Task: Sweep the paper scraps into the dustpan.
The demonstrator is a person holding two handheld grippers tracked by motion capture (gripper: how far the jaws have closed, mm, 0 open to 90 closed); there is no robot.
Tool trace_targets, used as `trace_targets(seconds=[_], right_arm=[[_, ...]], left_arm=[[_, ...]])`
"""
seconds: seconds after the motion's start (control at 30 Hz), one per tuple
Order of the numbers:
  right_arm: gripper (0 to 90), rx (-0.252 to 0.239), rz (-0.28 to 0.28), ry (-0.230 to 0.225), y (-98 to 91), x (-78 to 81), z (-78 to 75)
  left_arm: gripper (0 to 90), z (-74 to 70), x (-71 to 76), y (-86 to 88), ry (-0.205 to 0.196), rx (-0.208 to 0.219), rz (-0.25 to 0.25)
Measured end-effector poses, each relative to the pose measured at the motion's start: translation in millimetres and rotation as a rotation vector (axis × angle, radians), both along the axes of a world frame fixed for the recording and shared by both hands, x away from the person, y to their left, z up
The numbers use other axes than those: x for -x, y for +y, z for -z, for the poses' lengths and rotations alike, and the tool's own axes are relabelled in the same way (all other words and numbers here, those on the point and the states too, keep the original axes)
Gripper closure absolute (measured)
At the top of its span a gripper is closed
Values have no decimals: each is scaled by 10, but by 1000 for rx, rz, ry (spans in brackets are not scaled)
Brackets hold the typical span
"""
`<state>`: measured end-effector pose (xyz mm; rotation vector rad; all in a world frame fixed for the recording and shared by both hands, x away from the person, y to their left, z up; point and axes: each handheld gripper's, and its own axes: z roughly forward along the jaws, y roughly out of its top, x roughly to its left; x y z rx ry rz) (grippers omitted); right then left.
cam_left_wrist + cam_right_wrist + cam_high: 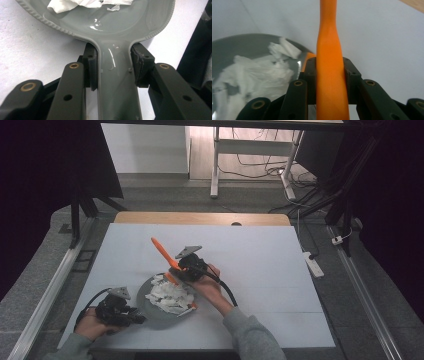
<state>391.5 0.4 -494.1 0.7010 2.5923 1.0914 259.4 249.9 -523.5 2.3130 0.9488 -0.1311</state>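
— White covers the bench (pixel 260 260) from edge to edge, with a strip of bare wood along its far side and grey floor and cables beyond. What is the left gripper (pixel 131 316) doing?

— Its two jaws are pressed against the sides of a grey handle (pixel 115 82), one on each side. In the left gripper view that handle runs straight out between the jaws and widens into a shallow grey pan (pixel 105 22) just ahead of the gripper.

— And what lies in the pan?

— Torn white paper scraps (pixel 169 296), heaped across the middle. From the left gripper only their near edge is seen, at the far side of the glossy dish.

— The right gripper (pixel 183 270)?

— Clamped on an orange spatula (pixel 163 251). In the right gripper view the orange shaft passes upright between the jaws, both pads touching it, and carries on past them well ahead of the gripper. The pan and the scraps sit to that gripper's left and below it.

— How do the two hands stand to each other?

— In the high view the left hand (pixel 92 324) holds its gripper at the near left of the pan. The right hand (pixel 210 287) holds its gripper at the pan's far rim, the spatula's lower end reaching down across the scraps.
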Motion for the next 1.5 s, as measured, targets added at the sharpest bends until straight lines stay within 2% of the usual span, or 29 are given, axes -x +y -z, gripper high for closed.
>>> trace_targets(seconds=[0.13,0.23,0.27,0.3,0.43,0.53,0.63,0.77,0.97,1.13,1.37,1.5], right_arm=[[703,-51,-42,53,74,122,-18],[703,-107,-105,109,109,206,-88],[703,-118,-120,111,113,227,-130],[703,-120,-121,93,108,240,-185],[703,-151,-72,35,-9,160,-383],[703,-143,-20,-12,-111,65,-436],[702,-126,14,-24,-180,-5,-413],[702,-107,47,-13,-218,-82,-316],[702,-51,76,6,-157,-201,-142],[703,-35,94,20,-123,-265,-43],[703,-11,70,38,36,-229,3],[703,9,38,24,146,-140,12]], left_arm=[[618,2,-1,1,0,0,1],[618,1,1,4,0,1,2],[618,1,3,5,1,1,2],[618,1,5,8,0,1,3],[618,-1,10,14,0,1,4],[618,-1,11,22,1,1,7],[618,1,11,23,1,2,7],[618,-1,14,21,1,1,5],[618,-16,40,54,6,0,-1],[618,-19,55,113,9,-1,-6],[618,-16,44,102,10,-1,-12],[618,-11,42,97,10,1,-14]])
